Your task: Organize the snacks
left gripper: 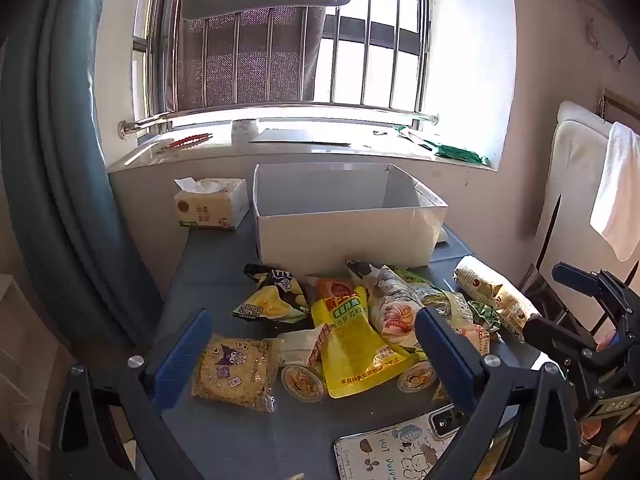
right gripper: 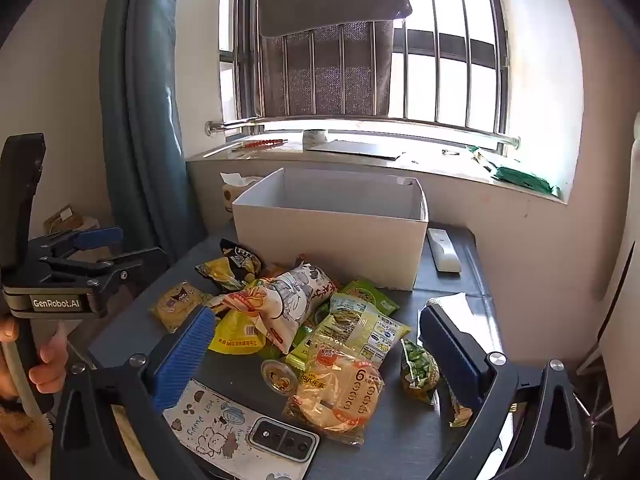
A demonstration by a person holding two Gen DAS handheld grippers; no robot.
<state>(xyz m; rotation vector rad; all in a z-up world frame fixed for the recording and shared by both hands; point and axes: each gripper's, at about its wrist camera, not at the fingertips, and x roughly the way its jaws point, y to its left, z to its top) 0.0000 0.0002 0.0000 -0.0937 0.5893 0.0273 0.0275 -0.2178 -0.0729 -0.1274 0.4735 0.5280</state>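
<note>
A pile of snack packets lies on the dark table (left gripper: pixel 212 264) in front of an empty white box (left gripper: pixel 344 216) (right gripper: pixel 332 240). Among them are a yellow pouch (left gripper: pixel 356 344) (right gripper: pixel 236 334), a Kuromi packet (left gripper: pixel 236 372) (right gripper: pixel 176 304), a cartoon-printed bag (left gripper: pixel 394 304) (right gripper: pixel 288 300), a round bread pack (right gripper: pixel 340 396) and a green pea packet (right gripper: pixel 418 368). My left gripper (left gripper: pixel 316 348) hovers wide open over the pile's near left side. My right gripper (right gripper: pixel 316 344) hangs wide open above the pile's right half. Neither pair of fingers touches any packet.
A phone in a cartoon case (left gripper: pixel 396 448) (right gripper: pixel 240 428) lies at the table's near edge. A tissue box (left gripper: pixel 212 204) stands left of the white box, a white remote (right gripper: pixel 442 250) to its right. Beyond are a windowsill (left gripper: pixel 280 152), a teal curtain (left gripper: pixel 60 160) and a chair with a towel (left gripper: pixel 616 192).
</note>
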